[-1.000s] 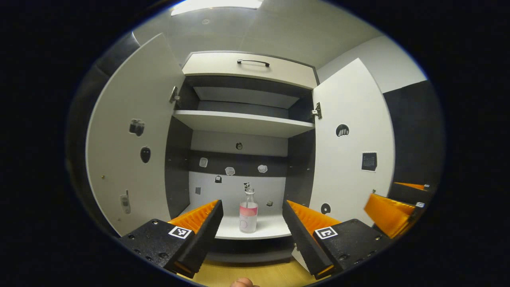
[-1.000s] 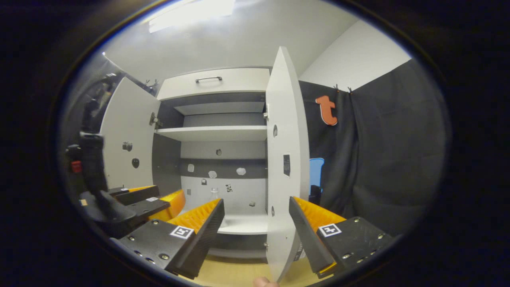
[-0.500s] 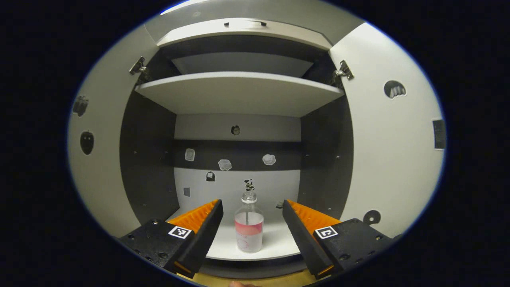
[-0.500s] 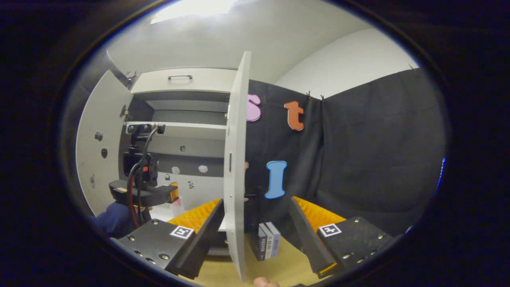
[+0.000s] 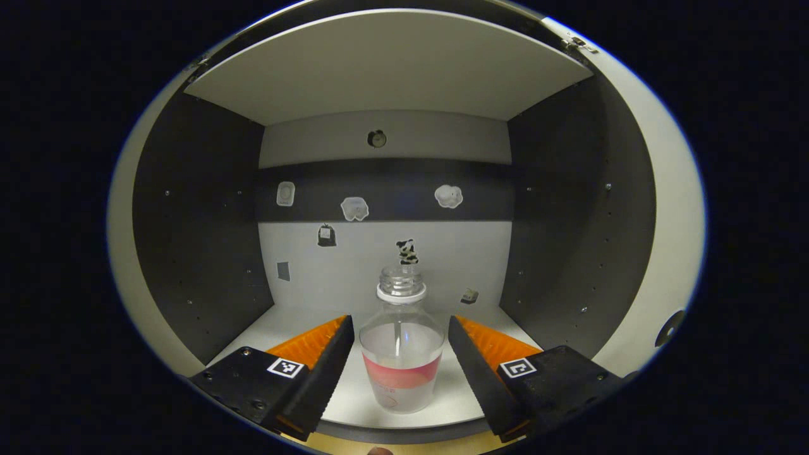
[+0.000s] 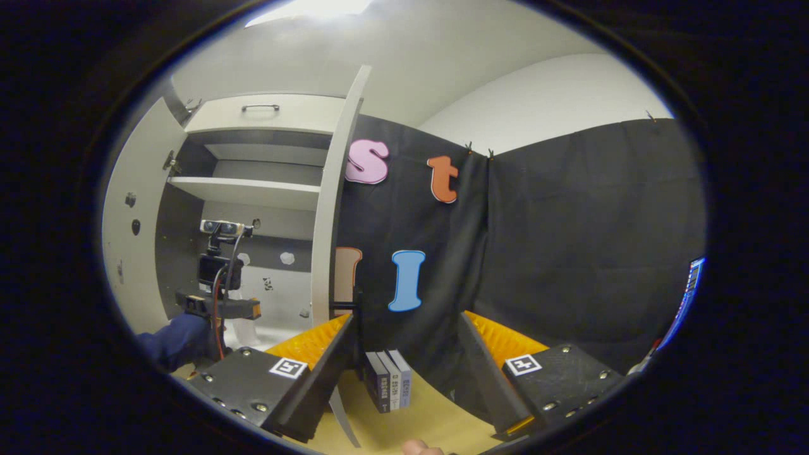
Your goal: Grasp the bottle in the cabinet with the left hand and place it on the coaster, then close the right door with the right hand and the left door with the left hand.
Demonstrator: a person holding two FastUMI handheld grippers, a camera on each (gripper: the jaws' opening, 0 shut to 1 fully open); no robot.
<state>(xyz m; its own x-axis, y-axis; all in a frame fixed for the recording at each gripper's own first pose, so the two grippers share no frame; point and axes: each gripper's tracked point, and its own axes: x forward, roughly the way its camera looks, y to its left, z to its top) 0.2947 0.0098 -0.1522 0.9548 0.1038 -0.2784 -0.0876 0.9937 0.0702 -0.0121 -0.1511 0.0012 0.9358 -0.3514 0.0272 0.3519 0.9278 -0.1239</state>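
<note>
Inside the cabinet [image 5: 202, 208], the left gripper [image 5: 399, 360], spread wide, apparently without contact, straddles the upright bottle [image 5: 401, 354].

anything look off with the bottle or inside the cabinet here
Nothing stands out. The bottle stands upright on the lower shelf, uncapped but with no spill around it, centred between the open fingers of the left gripper. The stickers on the cabinet's back wall look intact.

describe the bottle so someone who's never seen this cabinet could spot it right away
Look into the open white cabinet, on its lowest white shelf. Near the front edge stands an upright clear plastic bottle between the open left tongs. Its pink band marks it out.
</note>
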